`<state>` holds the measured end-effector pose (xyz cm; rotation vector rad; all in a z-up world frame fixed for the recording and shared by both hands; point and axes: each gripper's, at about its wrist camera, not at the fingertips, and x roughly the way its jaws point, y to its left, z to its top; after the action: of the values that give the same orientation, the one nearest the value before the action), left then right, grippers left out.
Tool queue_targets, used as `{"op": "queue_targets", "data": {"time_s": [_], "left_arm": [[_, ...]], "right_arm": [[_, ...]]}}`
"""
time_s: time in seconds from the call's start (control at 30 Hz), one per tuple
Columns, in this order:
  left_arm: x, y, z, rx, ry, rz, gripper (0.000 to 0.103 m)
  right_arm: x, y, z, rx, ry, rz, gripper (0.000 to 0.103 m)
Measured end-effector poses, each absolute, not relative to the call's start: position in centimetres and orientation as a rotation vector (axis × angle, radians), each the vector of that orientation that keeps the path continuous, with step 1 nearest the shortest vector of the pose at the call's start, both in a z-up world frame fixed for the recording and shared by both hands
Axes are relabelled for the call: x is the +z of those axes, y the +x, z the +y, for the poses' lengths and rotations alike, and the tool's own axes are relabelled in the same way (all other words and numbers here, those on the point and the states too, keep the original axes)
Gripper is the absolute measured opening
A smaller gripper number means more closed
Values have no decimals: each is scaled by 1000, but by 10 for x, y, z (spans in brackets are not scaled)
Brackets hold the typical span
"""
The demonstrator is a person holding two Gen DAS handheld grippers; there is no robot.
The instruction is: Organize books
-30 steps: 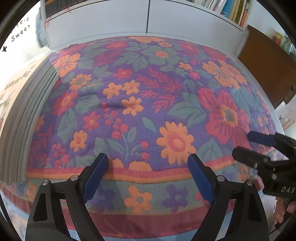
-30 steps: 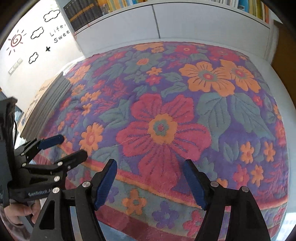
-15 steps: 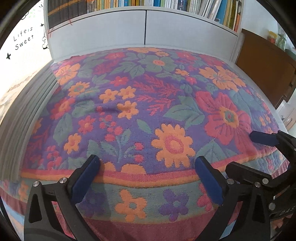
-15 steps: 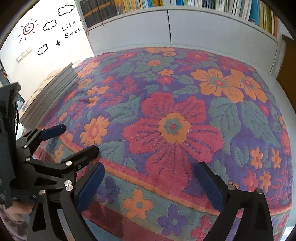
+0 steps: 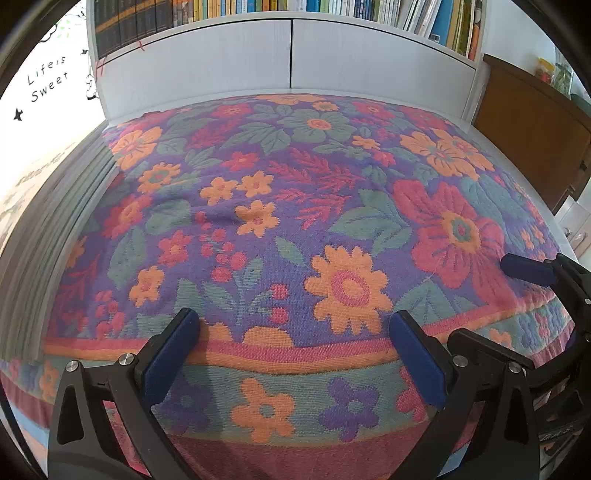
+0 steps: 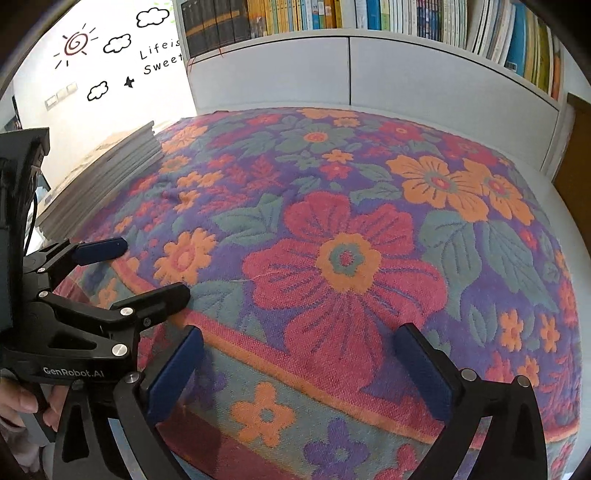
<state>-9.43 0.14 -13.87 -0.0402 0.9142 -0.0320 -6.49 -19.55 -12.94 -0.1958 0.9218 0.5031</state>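
Both the left claw (image 5: 295, 347) and the right claw (image 6: 299, 365) stand wide apart with nothing between them, low in their frames over the near edge of the floral tabletop cloth (image 5: 295, 221), whose broad middle lies free. The stack of books (image 6: 99, 177) sits at the cloth's left edge. Since the earlier frame both claws have spread wider, and the bookshelf (image 5: 280, 5) shows more fully along the top.

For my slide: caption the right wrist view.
Open right tool over floral cloth; stacked books far left.

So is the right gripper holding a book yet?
No, the right gripper is open with only the floral cloth between its fingers; the stack of books lies apart.
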Motion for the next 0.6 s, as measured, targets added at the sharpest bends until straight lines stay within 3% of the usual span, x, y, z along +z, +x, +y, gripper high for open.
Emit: {"op": "queue_targets", "data": {"time_s": [0.33,0.6], "left_arm": [[-127,-120,41,253,-180,818,102],[-95,-138,66,377,-149,844,102]], "right_arm": [[-122,-71,-189,497,-195,861,103],[-88,-84,-152,450,-316,805,103]]}}
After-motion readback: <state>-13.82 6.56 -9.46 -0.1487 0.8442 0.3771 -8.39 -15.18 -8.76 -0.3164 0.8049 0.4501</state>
